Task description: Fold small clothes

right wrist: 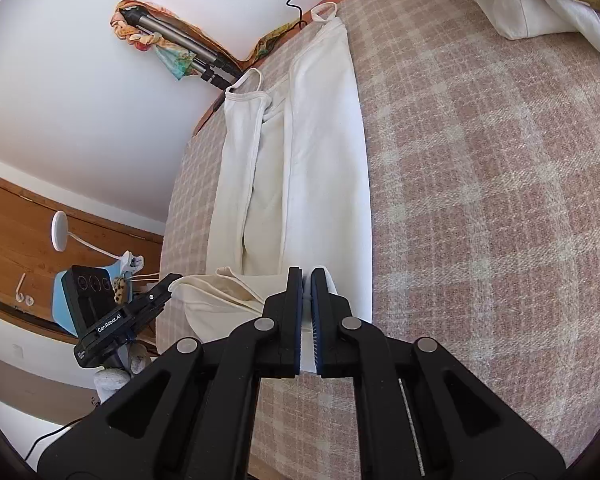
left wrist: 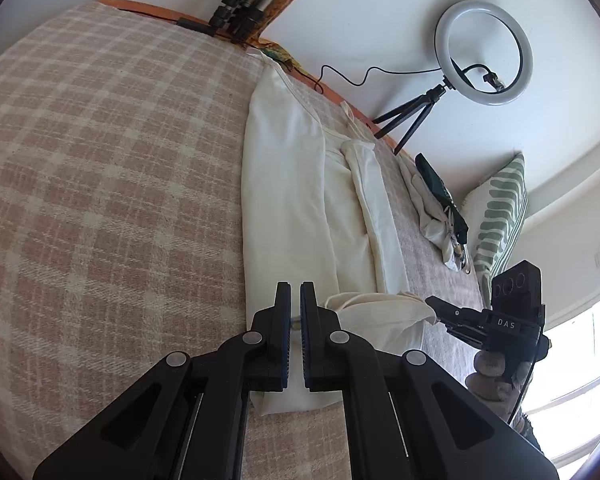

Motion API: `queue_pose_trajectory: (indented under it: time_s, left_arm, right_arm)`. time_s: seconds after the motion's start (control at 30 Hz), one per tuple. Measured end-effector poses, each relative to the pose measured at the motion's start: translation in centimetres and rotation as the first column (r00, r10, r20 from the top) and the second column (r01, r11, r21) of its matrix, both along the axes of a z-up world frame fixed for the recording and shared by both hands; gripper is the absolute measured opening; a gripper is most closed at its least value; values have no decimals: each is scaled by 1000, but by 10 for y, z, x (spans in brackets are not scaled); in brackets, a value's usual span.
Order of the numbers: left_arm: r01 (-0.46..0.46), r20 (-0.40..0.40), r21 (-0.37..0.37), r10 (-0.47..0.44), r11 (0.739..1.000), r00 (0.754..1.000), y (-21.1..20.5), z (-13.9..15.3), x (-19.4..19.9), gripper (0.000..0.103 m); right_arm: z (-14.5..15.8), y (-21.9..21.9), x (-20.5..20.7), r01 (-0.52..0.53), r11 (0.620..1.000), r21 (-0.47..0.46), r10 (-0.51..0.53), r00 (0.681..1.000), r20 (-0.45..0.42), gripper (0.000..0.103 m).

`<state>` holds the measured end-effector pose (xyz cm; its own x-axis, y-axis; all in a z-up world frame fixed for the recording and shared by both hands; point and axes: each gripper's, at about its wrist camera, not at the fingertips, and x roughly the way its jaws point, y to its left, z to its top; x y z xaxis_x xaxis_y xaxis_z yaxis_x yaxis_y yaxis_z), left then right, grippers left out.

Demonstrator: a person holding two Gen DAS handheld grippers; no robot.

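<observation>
A cream strappy garment (left wrist: pixel 296 200) lies lengthwise on the plaid bed cover, its long sides folded inward; it also shows in the right wrist view (right wrist: pixel 300 168). My left gripper (left wrist: pixel 295 304) is shut on one corner of the garment's near hem. My right gripper (right wrist: pixel 306 280) is shut on the other corner. Between them the hem (right wrist: pixel 220 284) is lifted and curls over. Each gripper shows in the other's view, the right one (left wrist: pixel 434 304) and the left one (right wrist: pixel 168 284).
A plaid pink and cream blanket (left wrist: pixel 100 180) covers the bed. A pile of other clothes (left wrist: pixel 440 208) and a striped pillow (left wrist: pixel 500 208) lie at the far side. A ring light on a tripod (left wrist: pixel 484 52) stands by the wall. A wooden dresser (right wrist: pixel 40 232) stands to the left.
</observation>
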<state>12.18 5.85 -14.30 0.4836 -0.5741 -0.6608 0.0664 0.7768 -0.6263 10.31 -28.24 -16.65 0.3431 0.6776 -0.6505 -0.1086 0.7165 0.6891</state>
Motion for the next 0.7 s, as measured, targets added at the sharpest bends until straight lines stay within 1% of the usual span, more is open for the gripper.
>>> queue_pose_trajectory:
  time_s: [0.13, 0.2, 0.27, 0.3, 0.37, 0.5, 0.6, 0.7]
  left_arm:
    - [-28, 20, 42, 27, 999, 999, 5, 5, 6, 4]
    - [-29, 29, 32, 29, 999, 999, 9, 7, 5, 5]
    - [-17, 46, 47, 15, 999, 999, 8, 9, 1, 10]
    - [-7, 51, 57, 4, 998, 999, 7, 9, 0, 10]
    - [17, 42, 69, -20, 997, 999, 3, 6, -2, 10]
    - [46, 33, 84, -49, 995, 998, -5, 3, -6, 10]
    - [62, 45, 95, -66, 994, 997, -10, 6, -7, 10]
    - [72, 65, 108, -79, 992, 995, -14, 10, -12, 10]
  right_arm:
    - [-10, -3, 17, 13, 1000, 28, -12, 999, -47, 7]
    - [-10, -7, 22, 7, 999, 35, -5, 999, -50, 14]
    - [-6, -13, 23, 24, 1000, 20, -23, 999, -30, 42]
    - [-3, -17, 23, 38, 999, 24, -37, 999, -19, 47]
    - [2, -23, 20, 55, 998, 26, -55, 998, 4, 48]
    - [12, -16, 13, 46, 995, -90, -38, 996, 86, 48]
    - [18, 0, 8, -5, 987, -163, 30, 988, 150, 48]
    - [23, 19, 2, -68, 969, -238, 119, 970, 210, 48]
